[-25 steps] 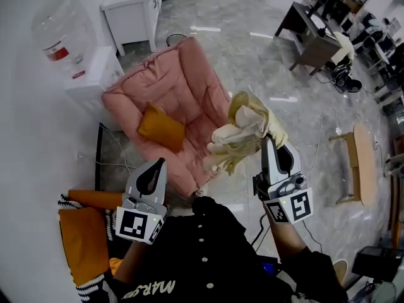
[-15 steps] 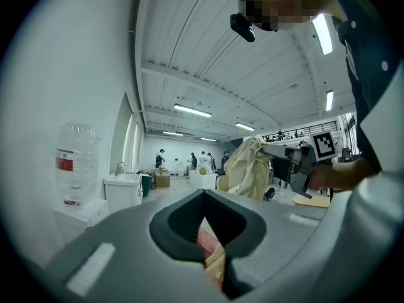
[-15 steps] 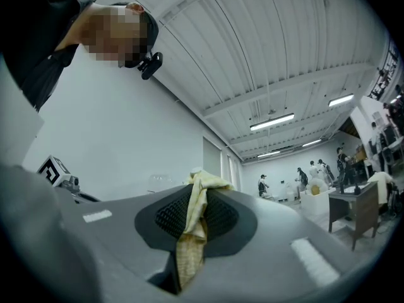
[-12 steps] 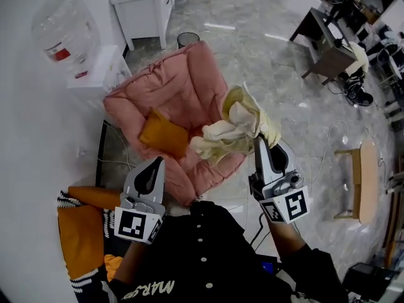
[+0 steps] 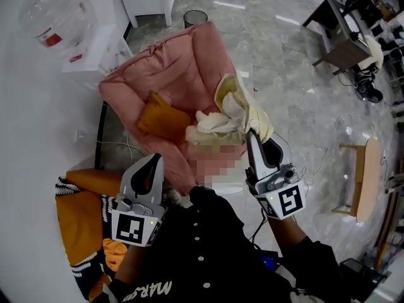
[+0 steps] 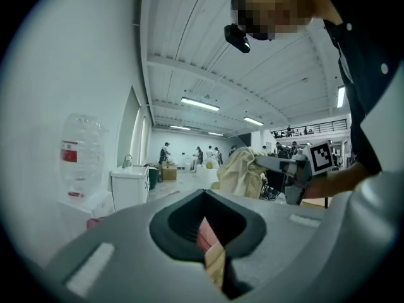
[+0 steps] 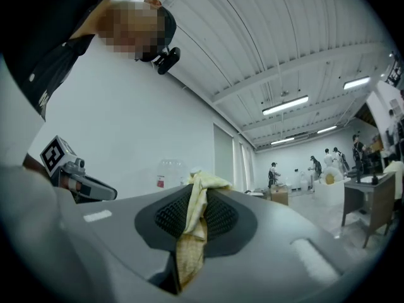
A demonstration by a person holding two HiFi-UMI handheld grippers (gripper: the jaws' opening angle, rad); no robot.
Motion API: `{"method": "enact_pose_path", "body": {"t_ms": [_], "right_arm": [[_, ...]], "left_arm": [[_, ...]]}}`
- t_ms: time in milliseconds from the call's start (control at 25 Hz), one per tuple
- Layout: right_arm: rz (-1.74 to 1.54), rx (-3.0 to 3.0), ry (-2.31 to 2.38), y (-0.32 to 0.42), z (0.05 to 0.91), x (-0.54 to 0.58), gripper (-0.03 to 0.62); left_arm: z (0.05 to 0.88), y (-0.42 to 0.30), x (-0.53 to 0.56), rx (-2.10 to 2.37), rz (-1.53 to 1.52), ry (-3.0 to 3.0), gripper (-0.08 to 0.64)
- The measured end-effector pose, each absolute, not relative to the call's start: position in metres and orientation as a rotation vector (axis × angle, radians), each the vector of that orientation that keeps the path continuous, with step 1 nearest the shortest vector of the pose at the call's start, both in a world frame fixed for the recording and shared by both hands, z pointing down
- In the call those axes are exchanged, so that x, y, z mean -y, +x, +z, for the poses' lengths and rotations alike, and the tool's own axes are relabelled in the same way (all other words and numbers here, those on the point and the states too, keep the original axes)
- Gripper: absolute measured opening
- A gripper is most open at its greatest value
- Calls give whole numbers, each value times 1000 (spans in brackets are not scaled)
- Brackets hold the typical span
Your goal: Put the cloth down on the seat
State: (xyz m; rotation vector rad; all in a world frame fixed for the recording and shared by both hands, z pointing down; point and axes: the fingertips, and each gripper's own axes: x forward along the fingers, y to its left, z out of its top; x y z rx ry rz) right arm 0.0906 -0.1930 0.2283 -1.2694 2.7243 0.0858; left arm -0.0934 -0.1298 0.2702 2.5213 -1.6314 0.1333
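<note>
- The crumpled pale yellow cloth [image 5: 235, 109] is up in the air, bunched over the front edge of the pink padded armchair [image 5: 170, 74].
- The right gripper [image 5: 250, 134] has it, jaws clamped tight on a fold, with fabric trailing down between them.
- An orange square cushion [image 5: 163, 118] lies on the armchair's seat, just beside the cloth.
- The left gripper [image 5: 151, 164] hovers at the armchair's near corner, jaws pressed together and gripping nothing.

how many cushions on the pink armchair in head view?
1: an orange square fabric cushion on the seat of the pink padded armchair, left of the cream crumpled cloth held by the right tool. The cloth may hide more.
</note>
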Motion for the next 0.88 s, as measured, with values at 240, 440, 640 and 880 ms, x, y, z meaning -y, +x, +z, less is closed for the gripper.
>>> {"method": "enact_pose_path", "body": {"t_ms": [240, 440, 640, 880], "right_arm": [[14, -2822, -1330, 73, 299, 205, 64], [-90, -2914, -1418, 66, 379, 214, 64], [-188, -2942, -1419, 59, 448, 224, 64], [-320, -3063, -1485, 52, 540, 228, 64]], "left_arm": [[285, -89, 120, 1537, 179, 2529, 0], [311, -88, 113, 1443, 255, 2519, 0], [337, -72, 112, 1391, 321, 2509, 0], [370, -43, 111, 1280, 324, 2464, 0]]}}
